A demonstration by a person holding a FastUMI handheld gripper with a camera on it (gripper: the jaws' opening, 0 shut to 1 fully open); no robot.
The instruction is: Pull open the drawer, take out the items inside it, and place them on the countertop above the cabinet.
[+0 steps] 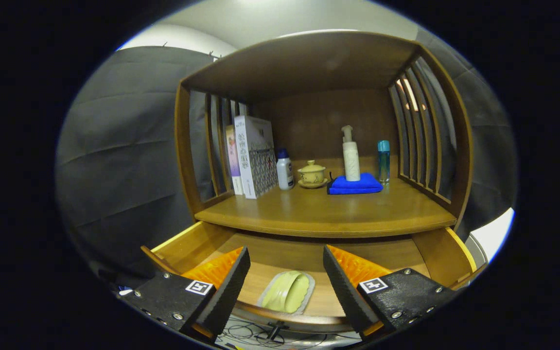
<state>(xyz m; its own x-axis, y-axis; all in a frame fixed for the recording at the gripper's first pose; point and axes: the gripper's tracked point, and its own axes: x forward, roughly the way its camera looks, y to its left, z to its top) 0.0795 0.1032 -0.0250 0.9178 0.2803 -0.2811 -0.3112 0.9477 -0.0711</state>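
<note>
So your fingers (286,272) are spread wide, holding nothing, above the pulled-out drawer (183,243); the pale green dish (287,291) lies between them near its front edge, countertop (319,214) front bare.

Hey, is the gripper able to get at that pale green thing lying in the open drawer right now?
Probably yes. The drawer is pulled open, the gripper has its fingers spread wide, and the pale green item lies uncovered between and just ahead of them, with nothing in the way.
</note>
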